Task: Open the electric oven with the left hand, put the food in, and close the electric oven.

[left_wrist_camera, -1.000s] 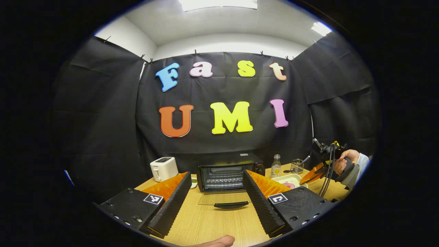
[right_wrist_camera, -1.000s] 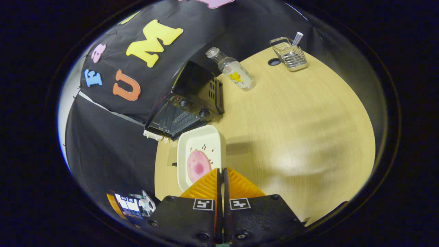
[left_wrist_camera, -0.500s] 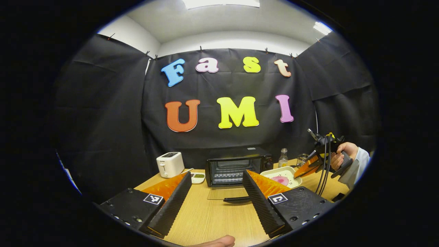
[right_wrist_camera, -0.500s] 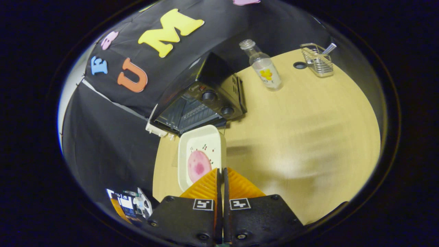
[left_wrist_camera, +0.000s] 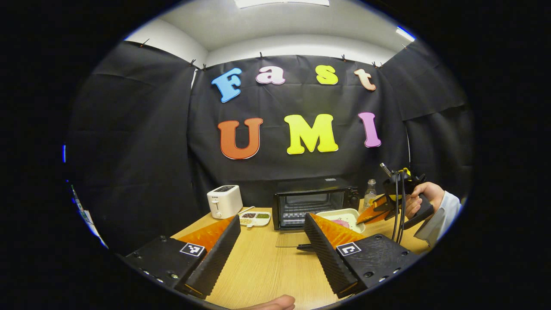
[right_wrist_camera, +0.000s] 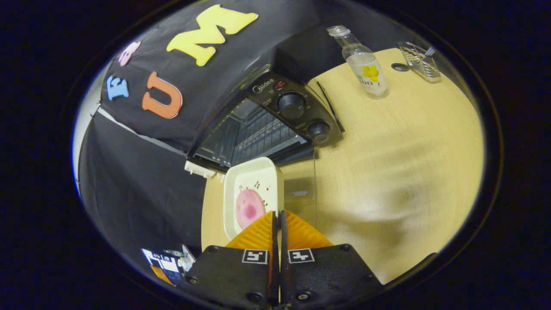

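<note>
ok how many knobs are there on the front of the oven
2, both on the oven's control panel in the right gripper view: the larger knob below a small red light, the smaller knob at the panel's lower end. None seems hidden.

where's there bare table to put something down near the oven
The widest bare patch is the wooden table right of the oven, short of the bottle and wire rack. There is also free wood in front of the lowered glass door. It is crowded at the oven mouth, where the right gripper holds the dish.
</note>
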A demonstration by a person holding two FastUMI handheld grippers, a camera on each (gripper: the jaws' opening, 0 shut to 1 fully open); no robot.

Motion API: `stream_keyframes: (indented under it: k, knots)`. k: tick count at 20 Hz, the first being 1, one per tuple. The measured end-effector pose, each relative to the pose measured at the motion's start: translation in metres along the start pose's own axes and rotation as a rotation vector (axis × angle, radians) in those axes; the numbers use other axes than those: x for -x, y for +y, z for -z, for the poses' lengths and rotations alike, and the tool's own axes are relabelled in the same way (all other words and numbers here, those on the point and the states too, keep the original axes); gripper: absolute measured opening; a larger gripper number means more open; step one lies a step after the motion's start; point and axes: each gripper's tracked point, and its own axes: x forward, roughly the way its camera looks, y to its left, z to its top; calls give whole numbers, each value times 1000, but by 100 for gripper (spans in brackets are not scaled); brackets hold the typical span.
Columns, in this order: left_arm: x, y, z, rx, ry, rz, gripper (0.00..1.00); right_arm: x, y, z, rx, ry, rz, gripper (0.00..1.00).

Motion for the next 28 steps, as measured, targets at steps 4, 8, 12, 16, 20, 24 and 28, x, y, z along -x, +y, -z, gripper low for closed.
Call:
stream_keyframes:
  k: [4, 8, 12, 16, 20, 24, 28]
  knots:
    - [-6, 0, 12, -7, 5, 21, 95, -37, 15, -9, -85, -65, -9, 1]
    - [-14, 6, 24, -3, 19, 7, 95, -69, 30, -22, -262, -178, -34, 1]
    - [-23, 11, 31, 17, 35, -18, 95, -99, 34, -41, -424, -327, -61, 5]
    - [-33, 9, 34, 16, 34, -10, 95, -106, 45, -46, -427, -415, -117, 5]
    - [-35, 21, 47, 16, 71, -33, 95, -114, 56, -66, -423, -461, -189, 5]
    - [-36, 23, 49, 39, 79, -36, 95, -125, 62, -90, -357, -519, -233, 6]
    - [-38, 17, 54, 7, 88, -28, 95, -139, 56, -105, -285, -549, -191, 3]
